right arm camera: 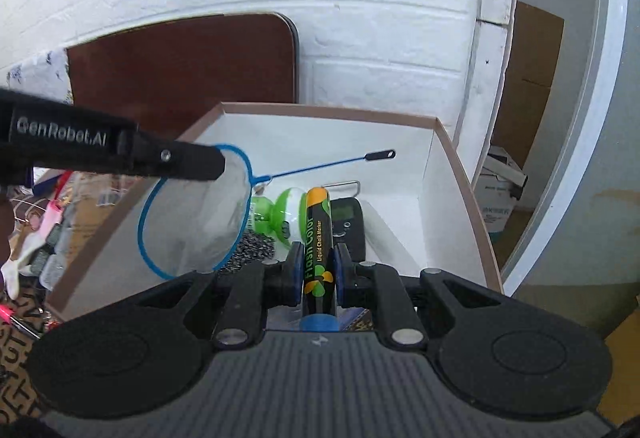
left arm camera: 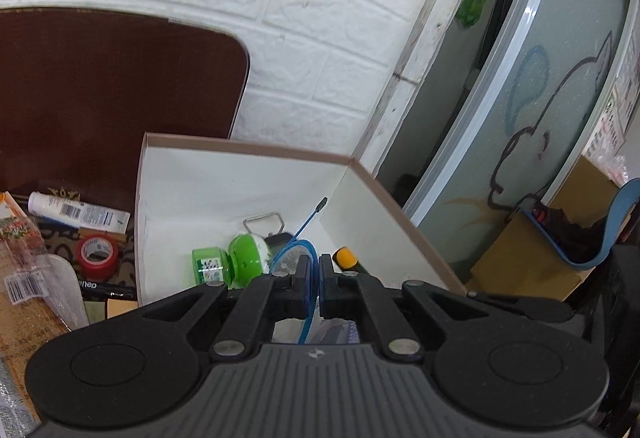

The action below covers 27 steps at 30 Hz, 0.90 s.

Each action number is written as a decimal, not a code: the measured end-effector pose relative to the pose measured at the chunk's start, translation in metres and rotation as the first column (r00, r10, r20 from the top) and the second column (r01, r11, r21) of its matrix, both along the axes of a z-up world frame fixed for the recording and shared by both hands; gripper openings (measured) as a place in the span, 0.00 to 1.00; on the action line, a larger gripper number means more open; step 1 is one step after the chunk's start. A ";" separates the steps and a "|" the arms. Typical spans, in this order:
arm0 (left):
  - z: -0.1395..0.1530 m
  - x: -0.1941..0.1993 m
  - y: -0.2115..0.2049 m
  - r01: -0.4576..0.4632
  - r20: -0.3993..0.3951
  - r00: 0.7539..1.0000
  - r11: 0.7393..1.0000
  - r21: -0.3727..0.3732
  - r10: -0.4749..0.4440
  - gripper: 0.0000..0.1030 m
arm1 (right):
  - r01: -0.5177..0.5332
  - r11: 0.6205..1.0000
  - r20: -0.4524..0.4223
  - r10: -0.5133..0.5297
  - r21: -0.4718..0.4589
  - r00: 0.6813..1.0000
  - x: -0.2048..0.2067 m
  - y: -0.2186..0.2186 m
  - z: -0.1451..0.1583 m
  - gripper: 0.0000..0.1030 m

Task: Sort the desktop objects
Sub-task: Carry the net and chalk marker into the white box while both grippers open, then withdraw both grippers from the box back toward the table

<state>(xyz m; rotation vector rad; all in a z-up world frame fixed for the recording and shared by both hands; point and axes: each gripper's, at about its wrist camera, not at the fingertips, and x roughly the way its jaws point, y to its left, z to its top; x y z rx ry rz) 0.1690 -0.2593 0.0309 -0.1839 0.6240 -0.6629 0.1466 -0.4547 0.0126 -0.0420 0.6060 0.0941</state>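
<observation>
A white open box with a brown rim (left arm camera: 248,148) (right arm camera: 328,112) stands against the brick wall. My left gripper (left arm camera: 314,264) (right arm camera: 218,164) is shut on the blue wire rim of a small mesh net (left arm camera: 308,220) (right arm camera: 196,214), held over the box's left side with its thin handle pointing into the box. My right gripper (right arm camera: 316,266) is shut on a black chalk marker with an orange cap (right arm camera: 318,230) (left arm camera: 346,258), over the near part of the box. Inside lie a green-and-white round toy (right arm camera: 288,210) (left arm camera: 246,252), a black device (right arm camera: 350,222) and a metal loop (left arm camera: 264,222).
Left of the box the table holds a red tape roll (left arm camera: 97,252), a white tube (left arm camera: 76,212), a black pen (left arm camera: 104,288) and packets. A dark brown board (left arm camera: 100,98) leans on the wall. To the right are a blue bin (left arm camera: 580,238) and cardboard boxes (right arm camera: 532,86).
</observation>
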 end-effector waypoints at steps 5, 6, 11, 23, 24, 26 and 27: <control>-0.014 0.011 -0.004 -0.002 -0.028 1.000 1.000 0.028 0.003 0.01 | 0.014 0.999 -0.049 -0.015 -0.030 0.999 0.020 -0.005 -0.008 0.13; -0.016 0.012 -0.005 0.000 -0.030 1.000 0.999 0.032 0.001 0.01 | 0.017 0.999 -0.061 -0.019 -0.039 0.998 0.023 -0.005 -0.009 0.13; -0.024 0.019 -0.010 0.015 -0.046 0.999 0.998 0.055 -0.012 0.01 | 0.029 0.993 -0.114 -0.042 -0.116 0.993 0.034 -0.003 -0.019 0.13; -0.023 0.018 -0.006 -0.006 -0.031 1.000 0.999 0.032 0.007 0.61 | 0.034 0.988 -0.129 -0.054 -0.154 0.990 0.033 0.001 -0.020 0.33; -0.022 0.017 -0.006 0.000 -0.023 1.000 1.000 0.027 0.001 0.63 | 0.031 0.988 -0.127 -0.051 -0.154 0.991 0.032 0.002 -0.020 0.36; -0.019 0.014 -0.007 0.024 -0.017 1.000 0.999 0.021 -0.024 0.76 | 0.028 0.987 -0.125 -0.048 -0.156 0.991 0.030 0.004 -0.019 0.41; -0.018 0.012 -0.008 0.035 -0.012 0.999 0.999 0.019 -0.035 0.80 | 0.025 0.988 -0.125 -0.045 -0.155 0.991 0.029 0.005 -0.019 0.47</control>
